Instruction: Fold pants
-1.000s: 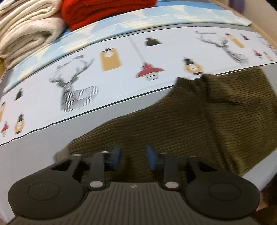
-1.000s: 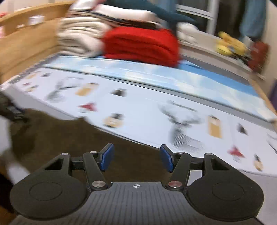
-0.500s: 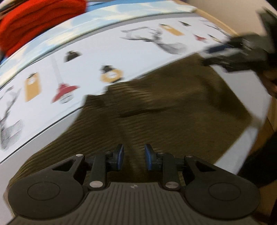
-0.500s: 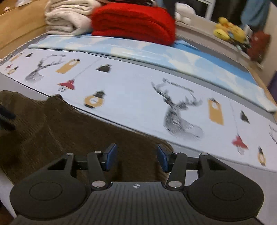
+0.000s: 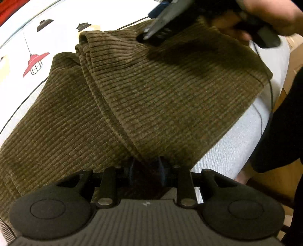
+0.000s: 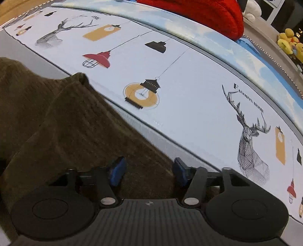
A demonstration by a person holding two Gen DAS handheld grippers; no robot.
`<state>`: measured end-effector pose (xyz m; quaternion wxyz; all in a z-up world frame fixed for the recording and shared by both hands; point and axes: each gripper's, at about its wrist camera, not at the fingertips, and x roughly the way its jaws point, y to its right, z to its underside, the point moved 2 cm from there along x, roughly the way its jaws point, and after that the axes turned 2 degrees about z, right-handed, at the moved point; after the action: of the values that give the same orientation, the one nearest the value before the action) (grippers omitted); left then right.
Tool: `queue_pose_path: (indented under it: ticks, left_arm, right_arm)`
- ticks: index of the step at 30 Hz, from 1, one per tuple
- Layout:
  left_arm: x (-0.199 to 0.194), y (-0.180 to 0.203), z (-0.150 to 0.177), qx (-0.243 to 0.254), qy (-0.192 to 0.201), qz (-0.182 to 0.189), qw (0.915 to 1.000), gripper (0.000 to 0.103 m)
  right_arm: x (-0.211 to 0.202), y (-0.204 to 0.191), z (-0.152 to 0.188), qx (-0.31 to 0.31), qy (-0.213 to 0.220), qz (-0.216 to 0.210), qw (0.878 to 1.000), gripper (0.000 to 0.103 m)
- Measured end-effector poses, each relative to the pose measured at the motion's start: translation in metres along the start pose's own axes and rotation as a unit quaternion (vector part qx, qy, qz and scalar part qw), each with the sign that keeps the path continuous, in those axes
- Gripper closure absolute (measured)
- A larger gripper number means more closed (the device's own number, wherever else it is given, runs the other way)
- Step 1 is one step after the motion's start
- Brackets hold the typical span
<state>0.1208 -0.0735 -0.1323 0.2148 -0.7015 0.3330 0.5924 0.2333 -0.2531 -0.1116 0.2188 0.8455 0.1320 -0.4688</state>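
The left gripper (image 5: 145, 170) is seen lowest in its own view, its jaws a little apart with a fold of the pants (image 5: 151, 98) lying between them; whether the cloth is truly pinched cannot be told; the olive corduroy pants are spread on the bed (image 6: 189, 106), one layer folded over another along a slanting edge; farther off, the right gripper (image 5: 161, 20) is held by a hand (image 5: 269, 15) just above the far part of the cloth; in the right view the right gripper (image 6: 148, 173) is seen with jaws apart over the pants (image 6: 75, 123); beyond, a printed sheet (image 6: 198, 90) with lamps and deer is spread; a red blanket (image 6: 198, 13) is piled farthest.
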Motion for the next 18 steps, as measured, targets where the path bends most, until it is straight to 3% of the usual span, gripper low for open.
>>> queue_pose_path:
  ticks: [2, 5, 9, 12, 15, 18]
  left_arm:
    - [0.001, 0.002, 0.002, 0.007, 0.002, -0.002, 1.0, 0.074]
    - [0.001, 0.005, 0.004, 0.016, 0.006, -0.004, 0.9998, 0.074]
    - [-0.003, 0.003, 0.001, 0.009, 0.016, -0.003, 0.9998, 0.066]
    - [-0.016, -0.009, -0.002, -0.025, 0.041, 0.011, 0.9988, 0.055]
    - [-0.029, -0.021, -0.002, -0.049, 0.071, 0.021, 0.996, 0.049]
    - [-0.036, -0.03, -0.001, -0.063, 0.08, 0.013, 0.9947, 0.049]
  right_arm:
    - [0.007, 0.005, -0.004, 0.023, -0.004, 0.002, 1.0, 0.028]
    - [0.013, 0.012, -0.004, 0.054, -0.011, 0.001, 0.998, 0.021]
    - [0.009, 0.01, -0.004, 0.047, -0.009, 0.008, 0.999, 0.021]
    - [-0.005, 0.013, -0.01, 0.056, 0.004, 0.0, 0.998, 0.03]
    - [-0.028, 0.018, -0.016, 0.092, 0.045, -0.046, 0.994, 0.031]
    - [-0.034, 0.007, -0.017, 0.091, 0.054, -0.11, 0.988, 0.031]
